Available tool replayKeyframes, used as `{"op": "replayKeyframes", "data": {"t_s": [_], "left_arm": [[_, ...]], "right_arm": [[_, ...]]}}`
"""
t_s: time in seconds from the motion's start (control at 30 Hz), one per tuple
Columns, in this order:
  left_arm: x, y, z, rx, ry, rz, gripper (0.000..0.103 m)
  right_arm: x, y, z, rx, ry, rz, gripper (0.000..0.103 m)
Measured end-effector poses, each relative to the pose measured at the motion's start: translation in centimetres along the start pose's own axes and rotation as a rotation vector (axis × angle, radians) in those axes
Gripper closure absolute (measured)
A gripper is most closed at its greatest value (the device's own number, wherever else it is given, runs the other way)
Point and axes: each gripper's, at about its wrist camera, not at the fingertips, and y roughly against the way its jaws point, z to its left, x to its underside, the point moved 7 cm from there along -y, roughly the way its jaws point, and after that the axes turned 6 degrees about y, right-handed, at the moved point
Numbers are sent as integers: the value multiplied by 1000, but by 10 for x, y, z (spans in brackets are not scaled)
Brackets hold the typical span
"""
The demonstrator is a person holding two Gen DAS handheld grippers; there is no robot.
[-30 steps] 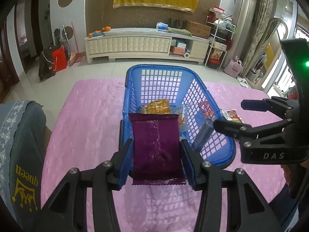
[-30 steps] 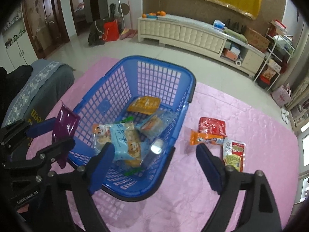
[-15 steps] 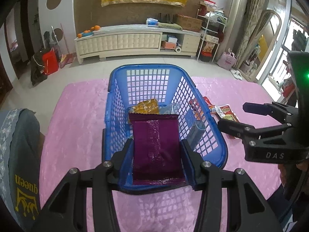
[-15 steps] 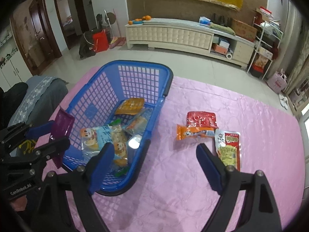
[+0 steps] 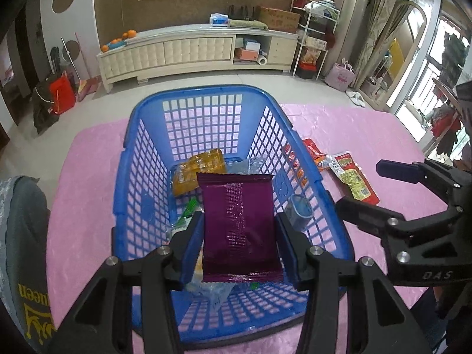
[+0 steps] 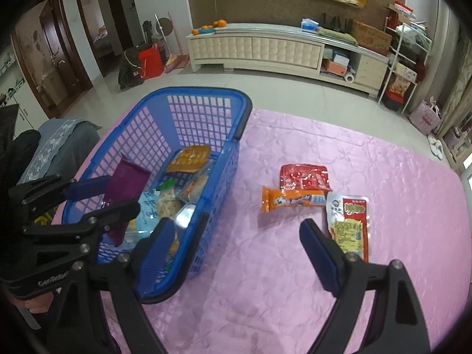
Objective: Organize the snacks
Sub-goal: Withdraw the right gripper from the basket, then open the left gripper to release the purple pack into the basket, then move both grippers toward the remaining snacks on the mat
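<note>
A glossy purple snack packet (image 5: 240, 230), flat and rectangular with crimped ends, is clamped between the blue pads of the left claw (image 5: 239, 247), which tilts down over the blue plastic lattice basket (image 5: 200, 118). Crinkly wrapped snacks lie in the basket. The right claw (image 6: 236, 253) angles down with its jaws spread wide and nothing between them, above the pink quilted worktop (image 6: 383, 177). Three foil packets (image 6: 303, 188) lie on the worktop beside the basket.

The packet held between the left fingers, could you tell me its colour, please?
Dark purple packet, shiny; clearest in the left wrist view.
</note>
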Motion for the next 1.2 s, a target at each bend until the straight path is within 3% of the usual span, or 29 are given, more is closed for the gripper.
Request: {"op": "replayKeyframes", "data": {"t_s": [0.27,0.33,0.4,0.47,0.83,1.2], "left_arm": [[-10,-12,9,7,5,21,56],[-12,-10,10,14,8,10,47],[-12,-6,12,16,23,-5,32],[-11,-3,11,7,25,-17,30],[1,30,-7,9,-2,-49,25],[12,59,-67,37,-67,-104,24]], "right_arm": [[-11,-9,-11,7,-20,-3,14],[-11,-10,-12,5,-24,-3,14],[-9,-10,-13,2,-26,-3,14],[-7,-9,-14,-1,-30,0,14],[4,18,-14,-24,-66,-24,14],[25,68,-35,9,-83,-82,14]]}}
